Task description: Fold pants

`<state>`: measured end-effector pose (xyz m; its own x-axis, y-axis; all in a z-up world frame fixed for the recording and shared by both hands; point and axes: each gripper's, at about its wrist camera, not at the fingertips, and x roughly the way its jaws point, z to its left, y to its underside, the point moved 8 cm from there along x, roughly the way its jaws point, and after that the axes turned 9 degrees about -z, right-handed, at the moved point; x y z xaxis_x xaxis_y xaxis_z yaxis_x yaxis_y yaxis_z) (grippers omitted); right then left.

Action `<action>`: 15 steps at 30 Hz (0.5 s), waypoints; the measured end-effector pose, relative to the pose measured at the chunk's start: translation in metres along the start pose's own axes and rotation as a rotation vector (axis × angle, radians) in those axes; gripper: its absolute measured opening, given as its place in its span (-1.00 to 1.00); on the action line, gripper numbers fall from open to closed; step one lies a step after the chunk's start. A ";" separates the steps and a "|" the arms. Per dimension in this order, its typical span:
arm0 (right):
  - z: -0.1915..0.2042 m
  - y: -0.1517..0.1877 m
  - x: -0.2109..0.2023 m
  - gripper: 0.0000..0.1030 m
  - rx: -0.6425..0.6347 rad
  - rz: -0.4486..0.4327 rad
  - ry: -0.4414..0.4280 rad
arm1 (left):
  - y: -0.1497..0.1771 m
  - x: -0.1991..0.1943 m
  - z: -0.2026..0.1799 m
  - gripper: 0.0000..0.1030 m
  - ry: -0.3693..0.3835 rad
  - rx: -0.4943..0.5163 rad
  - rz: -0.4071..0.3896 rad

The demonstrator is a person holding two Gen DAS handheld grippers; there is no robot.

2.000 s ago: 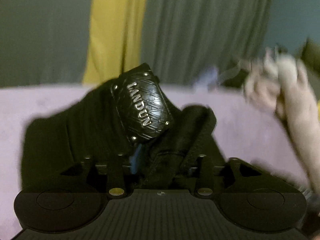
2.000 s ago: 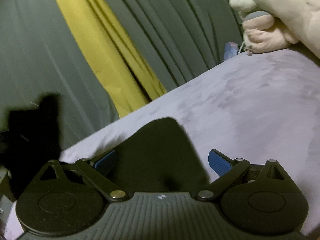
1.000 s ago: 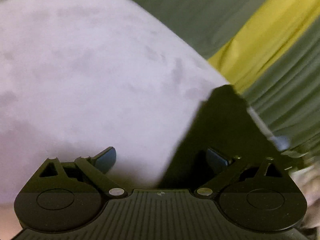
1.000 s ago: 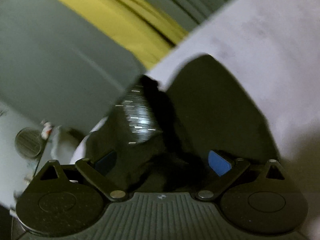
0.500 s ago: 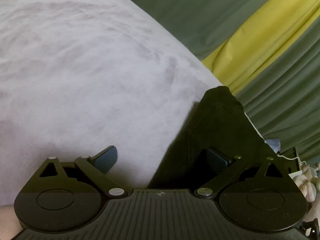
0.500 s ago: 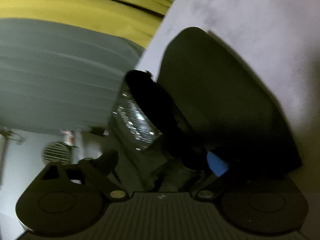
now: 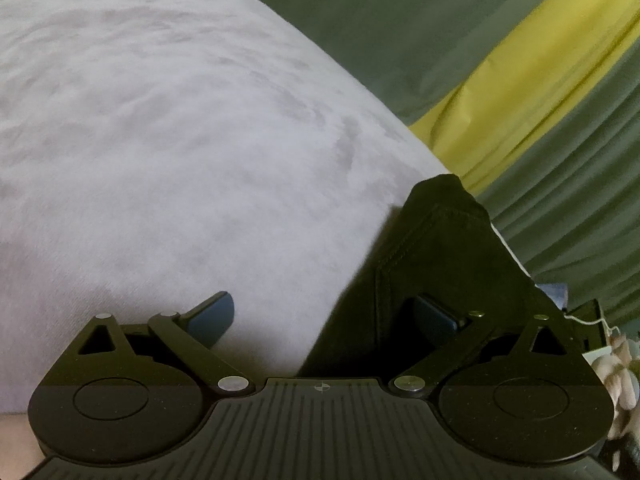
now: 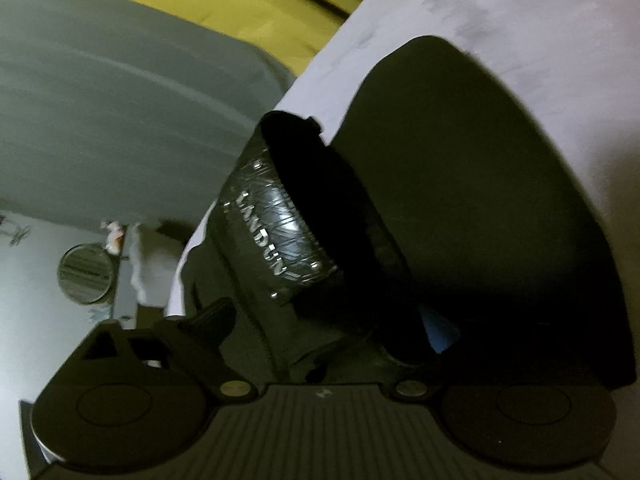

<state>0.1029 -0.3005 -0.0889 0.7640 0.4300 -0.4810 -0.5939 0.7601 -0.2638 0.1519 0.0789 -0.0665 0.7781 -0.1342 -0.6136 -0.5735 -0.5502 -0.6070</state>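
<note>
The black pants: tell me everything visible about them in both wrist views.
The black pants are dark, matte cloth lying on a pale lilac, suede-like surface. A glossy embossed patch reading LANDUN marks the bunched waistband. That bunch sits between the closing right gripper fingers. In the left wrist view, a flat stitched corner lies by the open left gripper, which grips nothing.

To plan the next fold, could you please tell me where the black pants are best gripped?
Grip the pants at the bunched waist end beside the shiny label, coming from the near side; that thick raised edge stands off the bed and already sits inside the closing right claw.
</note>
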 end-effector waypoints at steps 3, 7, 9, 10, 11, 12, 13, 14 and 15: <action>-0.010 -0.002 -0.007 0.12 0.028 -0.012 -0.042 | 0.000 0.000 0.000 0.96 -0.001 -0.009 -0.002; -0.025 -0.002 -0.005 0.00 0.082 -0.004 -0.066 | 0.001 0.002 -0.002 0.96 -0.011 0.002 -0.012; -0.021 -0.001 0.004 0.02 0.048 0.014 -0.048 | 0.001 0.003 -0.003 0.96 -0.016 0.005 -0.017; -0.019 -0.001 0.009 0.09 0.033 0.024 -0.048 | 0.001 0.003 -0.003 0.97 -0.018 0.006 -0.019; -0.016 0.000 0.012 0.13 0.021 0.032 -0.051 | 0.001 0.004 -0.003 0.97 -0.019 0.005 -0.021; -0.013 0.000 0.017 0.24 0.017 0.039 -0.059 | 0.001 0.004 -0.003 0.97 -0.020 0.003 -0.023; -0.011 0.000 0.020 0.30 0.020 0.043 -0.068 | 0.001 0.004 -0.002 0.97 -0.021 0.001 -0.025; -0.009 -0.001 0.022 0.30 0.022 0.043 -0.066 | 0.001 0.004 -0.002 0.97 -0.021 -0.002 -0.027; -0.008 0.000 0.022 0.28 0.010 0.038 -0.064 | 0.001 0.004 -0.001 0.97 -0.023 -0.006 -0.029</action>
<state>0.1180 -0.2946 -0.1059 0.7556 0.4888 -0.4361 -0.6206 0.7472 -0.2377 0.1550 0.0767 -0.0689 0.7881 -0.0992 -0.6075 -0.5494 -0.5583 -0.6216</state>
